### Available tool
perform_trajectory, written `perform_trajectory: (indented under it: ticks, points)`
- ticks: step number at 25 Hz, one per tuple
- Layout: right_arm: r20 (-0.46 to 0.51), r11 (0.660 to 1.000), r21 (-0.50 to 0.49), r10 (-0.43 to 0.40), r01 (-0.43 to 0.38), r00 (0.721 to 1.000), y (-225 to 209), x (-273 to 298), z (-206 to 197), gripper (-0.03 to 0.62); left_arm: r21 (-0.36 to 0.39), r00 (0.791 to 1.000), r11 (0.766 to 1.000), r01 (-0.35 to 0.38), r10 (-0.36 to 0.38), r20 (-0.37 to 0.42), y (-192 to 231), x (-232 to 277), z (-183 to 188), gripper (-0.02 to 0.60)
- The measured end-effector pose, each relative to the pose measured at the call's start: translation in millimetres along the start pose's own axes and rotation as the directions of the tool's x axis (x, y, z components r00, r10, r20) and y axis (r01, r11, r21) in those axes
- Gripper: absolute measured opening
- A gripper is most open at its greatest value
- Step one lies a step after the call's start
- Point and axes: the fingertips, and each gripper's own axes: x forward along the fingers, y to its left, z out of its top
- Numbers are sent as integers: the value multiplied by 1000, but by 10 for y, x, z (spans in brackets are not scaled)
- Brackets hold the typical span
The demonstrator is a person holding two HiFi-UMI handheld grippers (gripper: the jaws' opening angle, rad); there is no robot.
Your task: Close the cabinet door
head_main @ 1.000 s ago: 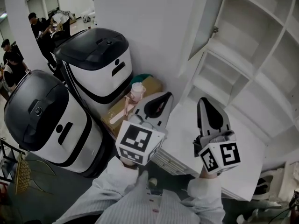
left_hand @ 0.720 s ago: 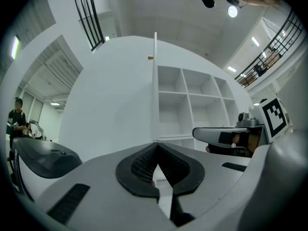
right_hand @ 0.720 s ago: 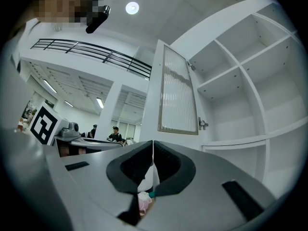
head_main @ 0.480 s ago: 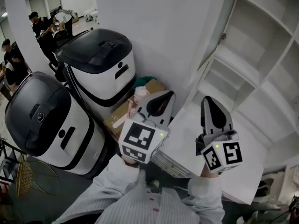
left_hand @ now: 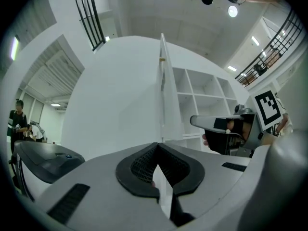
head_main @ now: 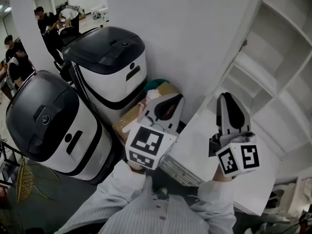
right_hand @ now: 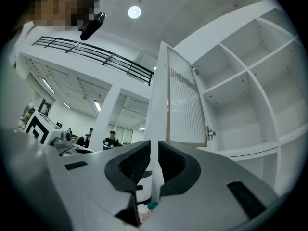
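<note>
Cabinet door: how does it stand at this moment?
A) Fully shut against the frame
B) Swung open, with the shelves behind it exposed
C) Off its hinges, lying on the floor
B: the cabinet door stands swung out from the frame, leaving the bare shelves in plain sight.

Nothing legible is being shown; only coded squares are being displayed on the left gripper's cube (head_main: 147, 146) and right gripper's cube (head_main: 239, 160), below the cabinet door (head_main: 185, 43).

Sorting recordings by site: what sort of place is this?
Probably a large lab or workshop hall, not a home. An open white cabinet with empty shelves stands beside two big black-topped machines parked on the floor, and several people are gathered in an open area behind.
</note>
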Motion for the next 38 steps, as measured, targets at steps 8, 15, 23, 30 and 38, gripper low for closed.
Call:
perform_trajectory:
  ticks: [8, 15, 23, 30, 38]
  points:
    - [-2, 999, -16, -32, 32, 999, 114, 188, -48, 105, 1, 999, 999, -42, 42, -5, 277, -199, -39, 11]
    - [-43, 994, -37, -106, 105, 993, 150, 288, -279, 183, 1, 999, 999, -41, 41, -15, 419, -291, -130, 11]
    - [-62, 978, -82, -199, 193, 978, 150, 406, -469, 189, 13, 999, 999, -32, 33, -27, 533, -378, -221, 10]
    - [-52, 950, -131, -293, 285, 955, 95, 467, -477, 189, 14, 998, 998, -62, 62, -23, 722, -491, -219, 11]
    - [-36, 909, -186, -385, 373, 922, 14, 451, -496, 153, 8, 998, 999, -53, 53, -16, 801, -499, -251, 11]
